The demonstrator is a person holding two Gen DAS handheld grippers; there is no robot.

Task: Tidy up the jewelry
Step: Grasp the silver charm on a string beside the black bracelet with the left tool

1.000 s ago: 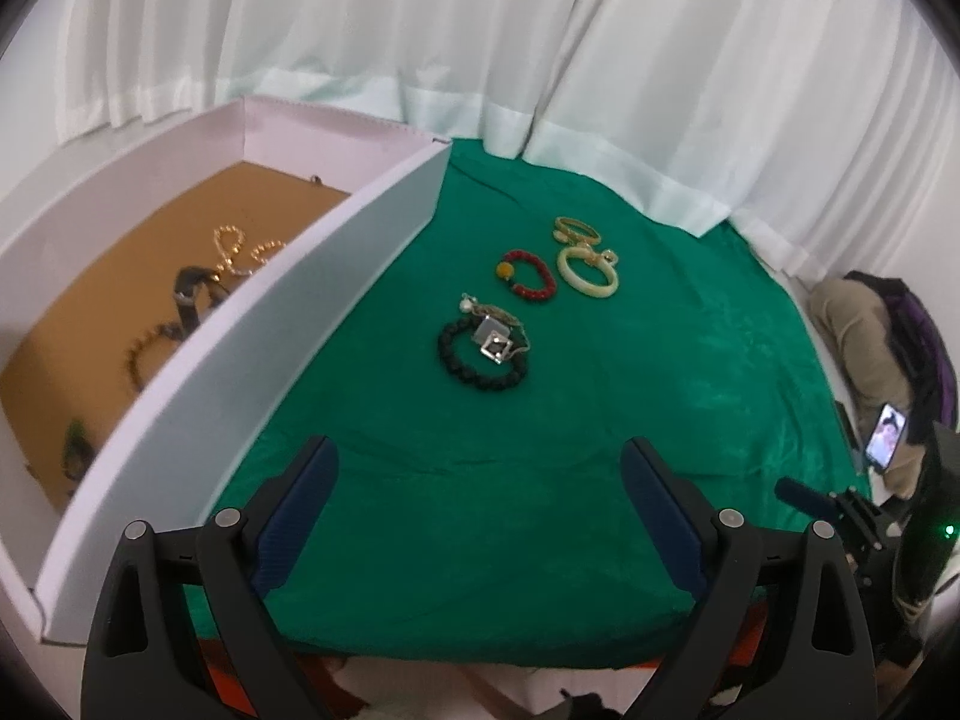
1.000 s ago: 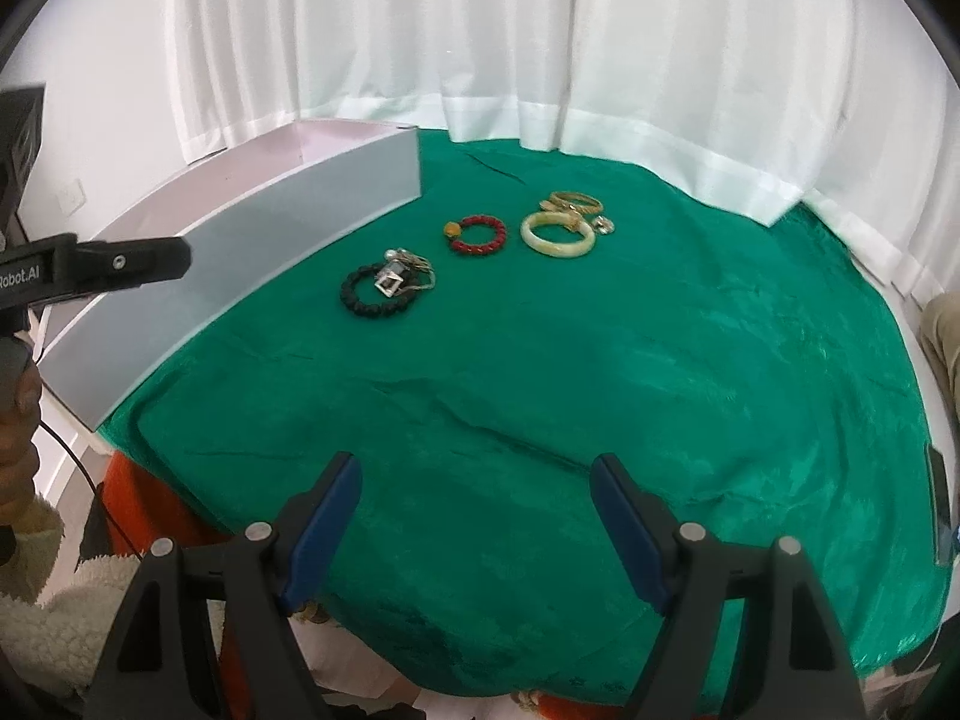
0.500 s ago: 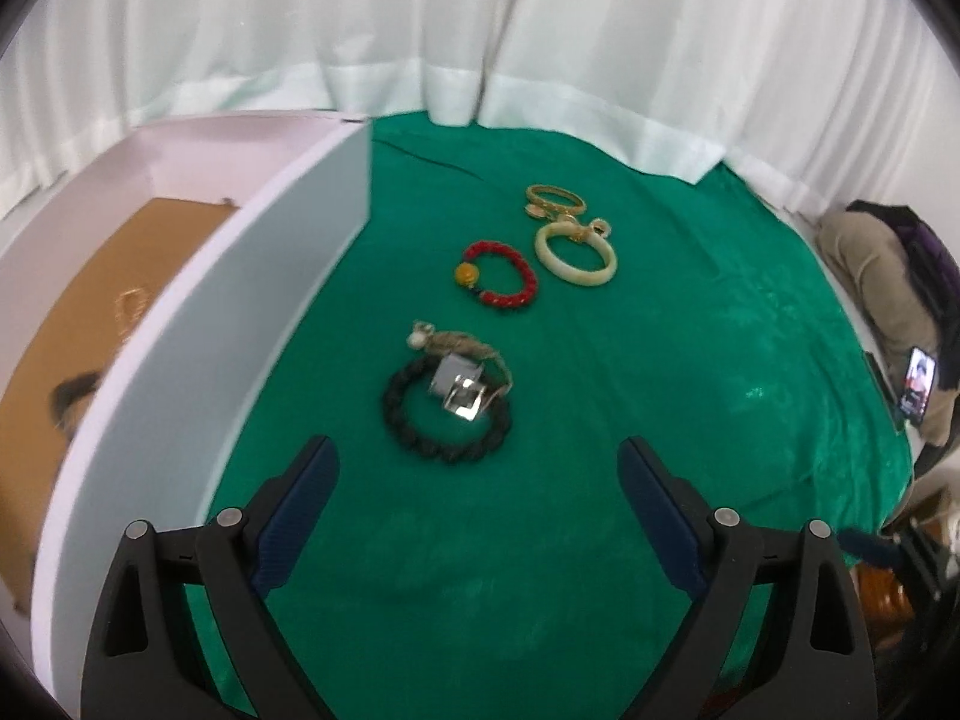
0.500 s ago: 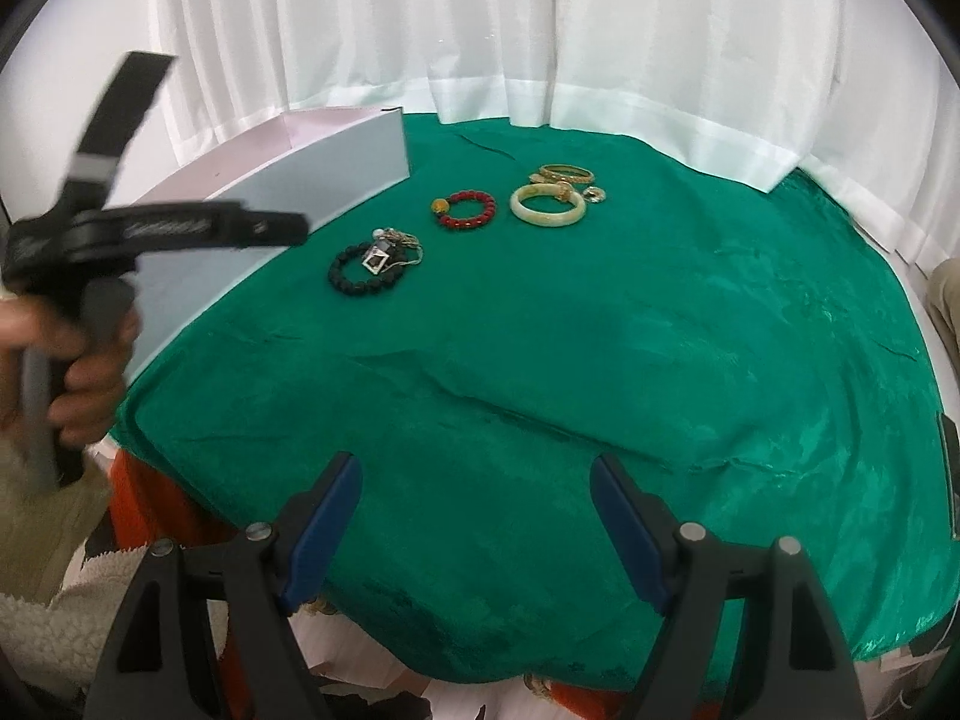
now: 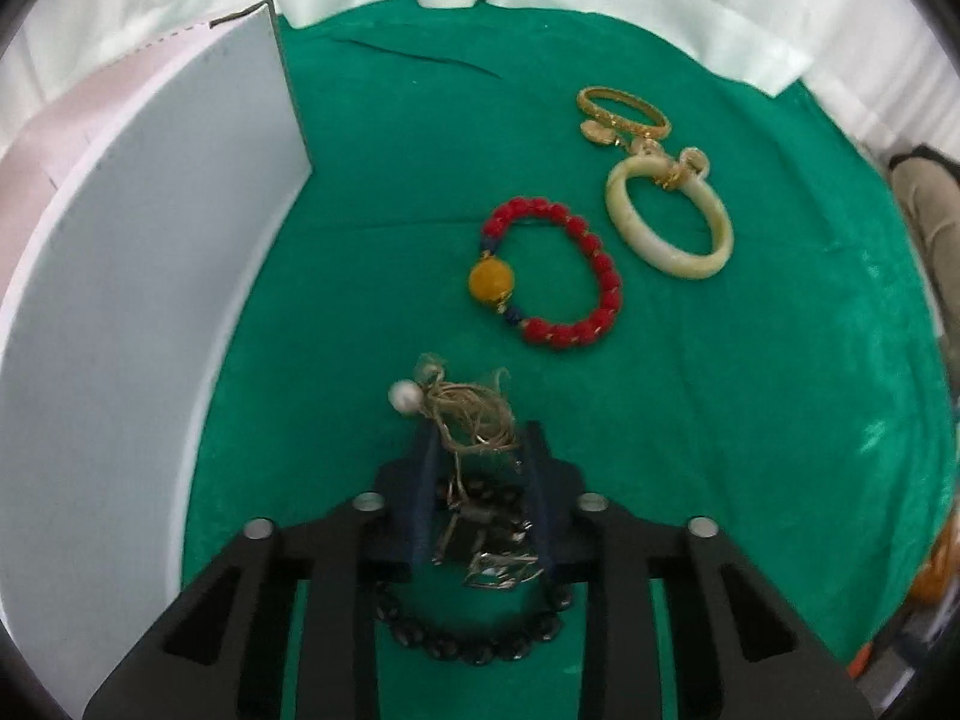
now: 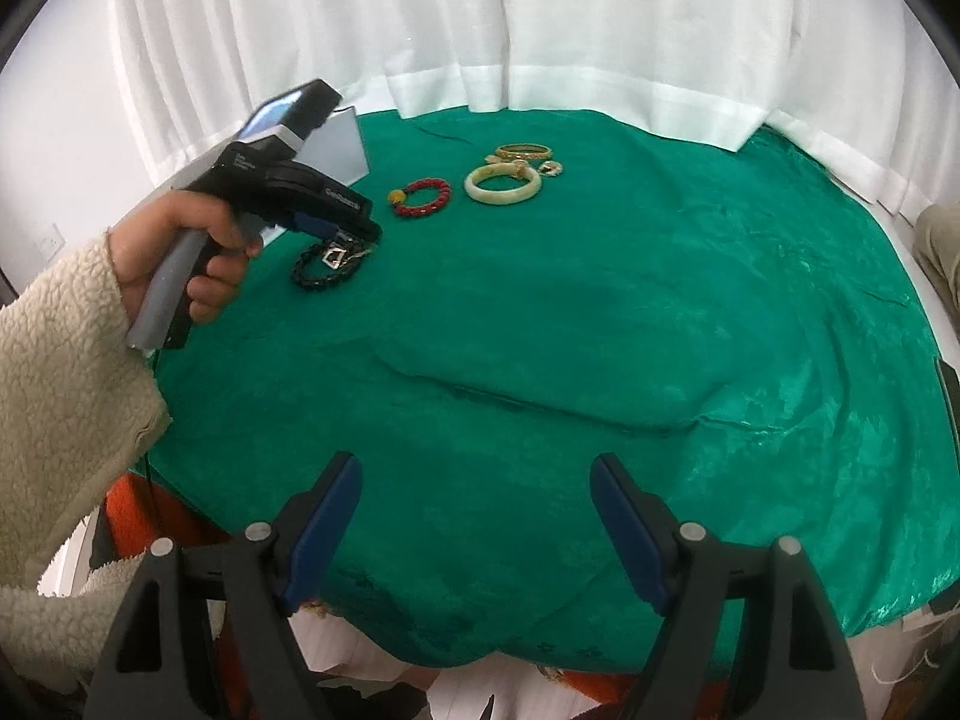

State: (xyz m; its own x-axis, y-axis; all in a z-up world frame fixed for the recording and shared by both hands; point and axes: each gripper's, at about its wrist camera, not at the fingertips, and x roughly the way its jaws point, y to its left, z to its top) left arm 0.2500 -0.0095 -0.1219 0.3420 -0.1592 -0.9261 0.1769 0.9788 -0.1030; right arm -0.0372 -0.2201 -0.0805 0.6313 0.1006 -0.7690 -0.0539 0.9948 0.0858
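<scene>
My left gripper [image 5: 480,438] is down on the green cloth, its jaws closed narrow around a tangled gold chain necklace with a pearl [image 5: 474,414] that lies over a black bead bracelet [image 5: 474,642]. A silver square pendant [image 5: 498,570] hangs between the fingers. Beyond lie a red bead bracelet with a yellow bead [image 5: 552,282], a pale jade bangle [image 5: 669,216] and a gold bangle [image 5: 624,114]. In the right wrist view the left gripper [image 6: 360,237] sits over the black bracelet [image 6: 324,273]. My right gripper [image 6: 474,510] is open and empty near the table's front edge.
A white box wall [image 5: 150,300] stands close on the left of the left gripper. The green cloth [image 6: 600,312] has a long crease across its middle. White curtains [image 6: 480,30] hang behind the table.
My left gripper moved forward and down onto the necklace and black bracelet, and its jaws closed from wide open to narrow around the chain. The right gripper stayed almost still.
</scene>
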